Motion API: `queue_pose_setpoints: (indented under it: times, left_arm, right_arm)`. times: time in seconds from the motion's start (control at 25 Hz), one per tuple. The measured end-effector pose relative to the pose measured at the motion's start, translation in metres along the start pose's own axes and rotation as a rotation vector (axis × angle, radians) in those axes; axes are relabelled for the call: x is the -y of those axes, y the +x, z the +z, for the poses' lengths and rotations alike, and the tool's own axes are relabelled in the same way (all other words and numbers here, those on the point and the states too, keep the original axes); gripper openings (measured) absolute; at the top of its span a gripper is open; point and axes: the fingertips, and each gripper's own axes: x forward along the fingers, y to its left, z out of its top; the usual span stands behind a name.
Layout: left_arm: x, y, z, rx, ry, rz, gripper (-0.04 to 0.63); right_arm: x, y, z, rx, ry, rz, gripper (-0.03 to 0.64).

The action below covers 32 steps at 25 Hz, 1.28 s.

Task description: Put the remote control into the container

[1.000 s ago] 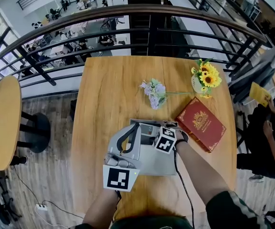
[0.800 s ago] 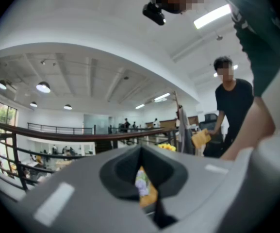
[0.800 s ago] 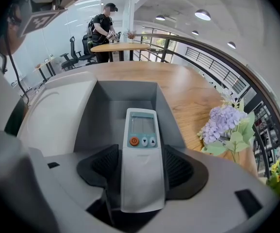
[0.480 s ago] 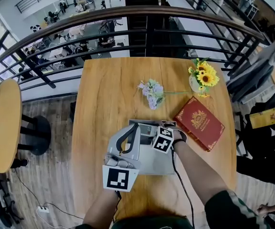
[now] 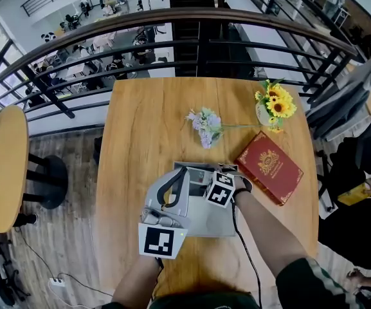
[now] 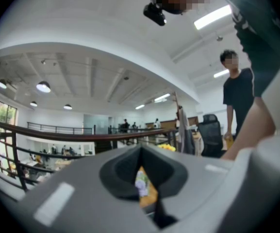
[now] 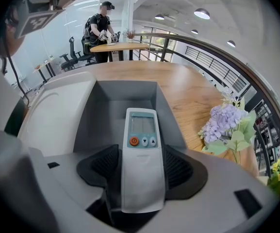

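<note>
The remote control [image 7: 142, 149] is white, with a small screen and an orange button. My right gripper [image 7: 142, 171] is shut on its lower half and holds it over the inside of the grey container [image 7: 123, 93]. In the head view the container [image 5: 204, 221] sits near the front edge of the wooden table. The right gripper [image 5: 206, 176] reaches over its far end, and the remote's tip [image 5: 199, 172] just shows. My left gripper [image 5: 180, 172] hovers over the container's left side. Its jaws [image 6: 140, 178] are closed on nothing, with only a slit between them.
A red book [image 5: 270, 166] lies to the right of the container. A purple flower sprig [image 5: 204, 124] and a vase of sunflowers [image 5: 275, 105] stand farther back. A dark railing [image 5: 198, 24] runs behind the table. A round table [image 5: 2, 166] stands at the left.
Both grippers and the remote have stayed in place. Only a person at the right edge of the head view has moved.
</note>
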Motion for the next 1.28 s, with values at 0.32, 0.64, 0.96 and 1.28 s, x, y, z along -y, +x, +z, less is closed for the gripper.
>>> queue_pose_setpoints:
  times: [0.32, 0.64, 0.96, 1.28]
  left_arm:
    - [0.001, 0.000, -0.003, -0.005, -0.001, -0.003, -0.005]
    - [0.002, 0.001, -0.003, -0.001, -0.011, 0.002, -0.005]
    - [0.000, -0.004, 0.000, 0.002, 0.004, 0.011, -0.005]
    - [0.003, -0.013, 0.020, 0.027, -0.005, 0.019, -0.005]
  right_arm:
    - [0.000, 0.001, 0.001, 0.005, -0.002, 0.005, 0.295]
    - [0.000, -0.001, 0.001, 0.015, -0.007, 0.004, 0.295]
    - [0.002, -0.005, -0.003, 0.015, -0.030, -0.034, 0.293]
    - [-0.003, -0.031, 0.006, 0.060, -0.012, -0.070, 0.294]
